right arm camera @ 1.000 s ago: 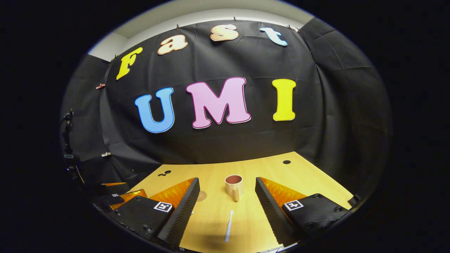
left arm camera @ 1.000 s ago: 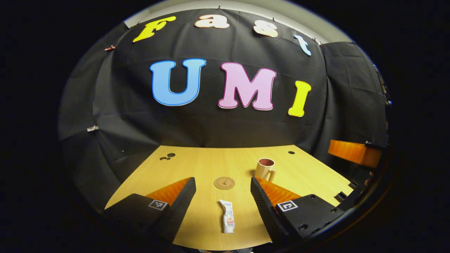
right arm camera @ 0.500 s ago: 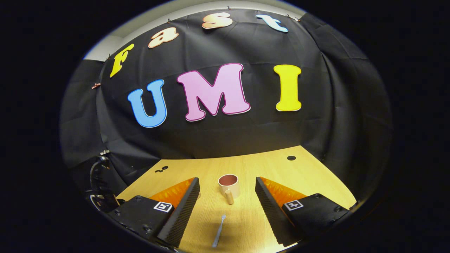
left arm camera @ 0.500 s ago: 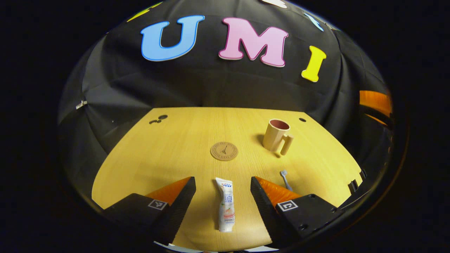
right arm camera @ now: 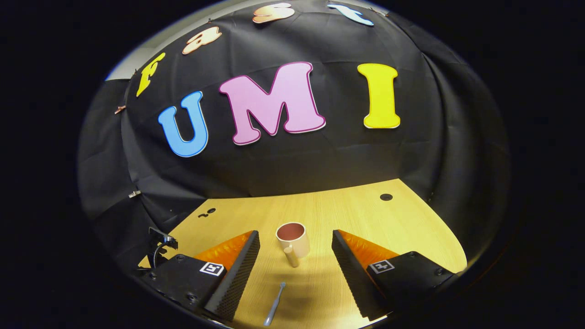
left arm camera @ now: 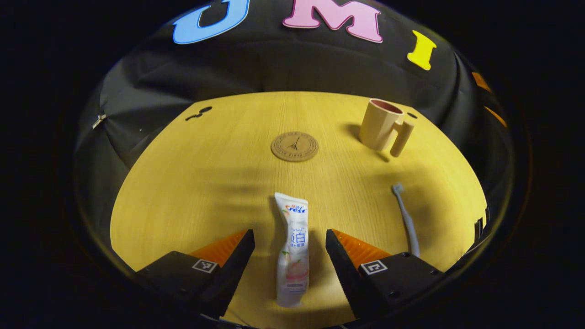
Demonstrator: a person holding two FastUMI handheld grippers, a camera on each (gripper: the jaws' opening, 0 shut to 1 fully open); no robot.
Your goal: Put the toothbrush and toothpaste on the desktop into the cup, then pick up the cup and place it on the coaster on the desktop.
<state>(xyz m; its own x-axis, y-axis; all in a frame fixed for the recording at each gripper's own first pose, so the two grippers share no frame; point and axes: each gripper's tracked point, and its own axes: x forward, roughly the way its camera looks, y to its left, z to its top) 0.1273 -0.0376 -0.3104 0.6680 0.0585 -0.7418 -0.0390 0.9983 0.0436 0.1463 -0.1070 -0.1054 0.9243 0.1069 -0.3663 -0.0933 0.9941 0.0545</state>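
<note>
In the left gripper view a white toothpaste tube [left arm camera: 292, 249] lies flat on the wooden desktop [left arm camera: 219, 173], lengthwise between the fingers of my open left gripper [left arm camera: 289, 240], which hovers over it. A pale blue toothbrush [left arm camera: 406, 219] lies to its right. The round cork coaster [left arm camera: 294, 146] sits farther back, and the beige cup [left arm camera: 381, 125] with a handle stands upright at the back right. In the right gripper view the same cup [right arm camera: 293, 241] stands ahead between the fingers of my open right gripper [right arm camera: 295, 237], with the toothbrush [right arm camera: 274, 309] lying nearer the camera.
Small cable holes [left arm camera: 199, 113] mark the desktop's back left, and another hole [right arm camera: 386, 197] sits at the back right. Black cloth walls close off the back and sides. A small dark device with a cable [right arm camera: 160, 240] stands at the left edge in the right gripper view.
The left gripper has tilted down and come nearer to the desktop, so the toothpaste now lies between its fingers. The right gripper has edged forward toward the cup. Both stay open.
</note>
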